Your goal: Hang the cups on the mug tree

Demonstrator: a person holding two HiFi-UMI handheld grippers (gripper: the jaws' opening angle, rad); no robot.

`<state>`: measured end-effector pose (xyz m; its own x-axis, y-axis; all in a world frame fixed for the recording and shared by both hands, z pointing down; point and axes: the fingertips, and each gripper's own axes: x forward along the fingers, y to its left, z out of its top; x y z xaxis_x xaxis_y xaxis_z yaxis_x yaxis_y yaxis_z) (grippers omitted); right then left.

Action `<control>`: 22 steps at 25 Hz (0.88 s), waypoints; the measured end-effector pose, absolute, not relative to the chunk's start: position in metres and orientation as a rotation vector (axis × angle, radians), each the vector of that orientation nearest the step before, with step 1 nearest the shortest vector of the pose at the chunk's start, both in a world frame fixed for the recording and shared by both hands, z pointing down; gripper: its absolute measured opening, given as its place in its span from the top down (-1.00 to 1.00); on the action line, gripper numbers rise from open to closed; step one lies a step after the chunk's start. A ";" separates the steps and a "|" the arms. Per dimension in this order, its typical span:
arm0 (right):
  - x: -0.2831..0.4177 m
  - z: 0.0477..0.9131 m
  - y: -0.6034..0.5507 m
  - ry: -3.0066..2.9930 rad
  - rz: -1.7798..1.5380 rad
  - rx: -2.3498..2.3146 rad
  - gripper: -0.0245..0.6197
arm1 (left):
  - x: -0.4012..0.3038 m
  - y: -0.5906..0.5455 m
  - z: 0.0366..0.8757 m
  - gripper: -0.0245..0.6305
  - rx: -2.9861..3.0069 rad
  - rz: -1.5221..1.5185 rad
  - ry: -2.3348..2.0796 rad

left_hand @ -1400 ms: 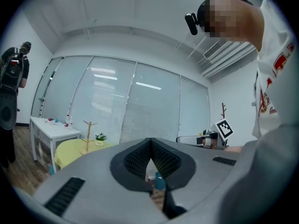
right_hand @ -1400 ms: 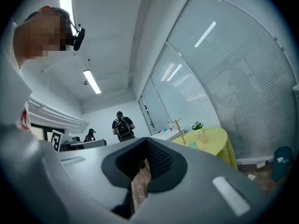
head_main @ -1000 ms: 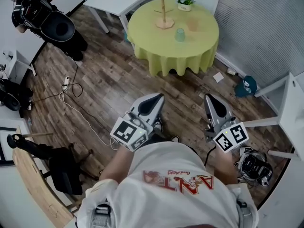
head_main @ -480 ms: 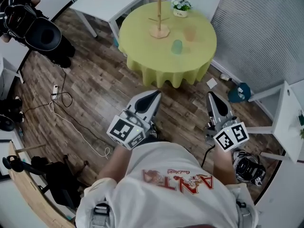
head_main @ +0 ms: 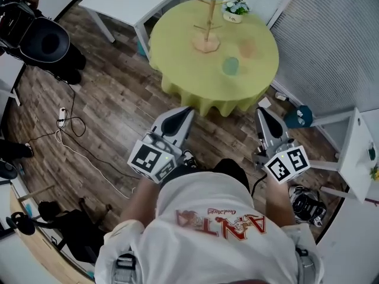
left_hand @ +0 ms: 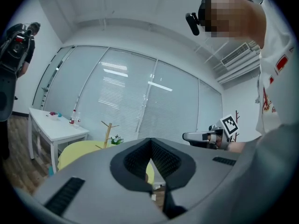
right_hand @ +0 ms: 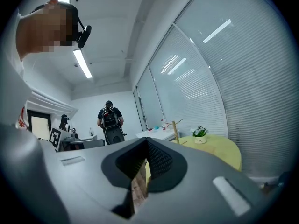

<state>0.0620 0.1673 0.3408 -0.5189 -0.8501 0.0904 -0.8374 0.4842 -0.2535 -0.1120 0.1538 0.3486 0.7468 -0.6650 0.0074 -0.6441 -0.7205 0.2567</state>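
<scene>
The yellow table [head_main: 177, 58] has drawn nearer; left gripper [head_main: 186, 111] and right gripper [head_main: 261, 112] both stay closed, empty.

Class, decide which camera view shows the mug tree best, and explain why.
The head view. There the mug tree shows whole, from base to pegs, standing on the yellow table. The left gripper view shows only its post and pegs, small and far off. The right gripper view shows just its upper part.

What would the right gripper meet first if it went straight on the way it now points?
Probably the near edge of the round table under the yellow-green cloth; the right gripper points at it, though depth is unclear.
</scene>
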 end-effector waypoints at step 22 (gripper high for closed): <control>0.137 0.381 -0.034 2.722 -0.522 -1.514 0.93 | -0.041 -0.029 0.351 0.90 2.674 -0.044 -1.146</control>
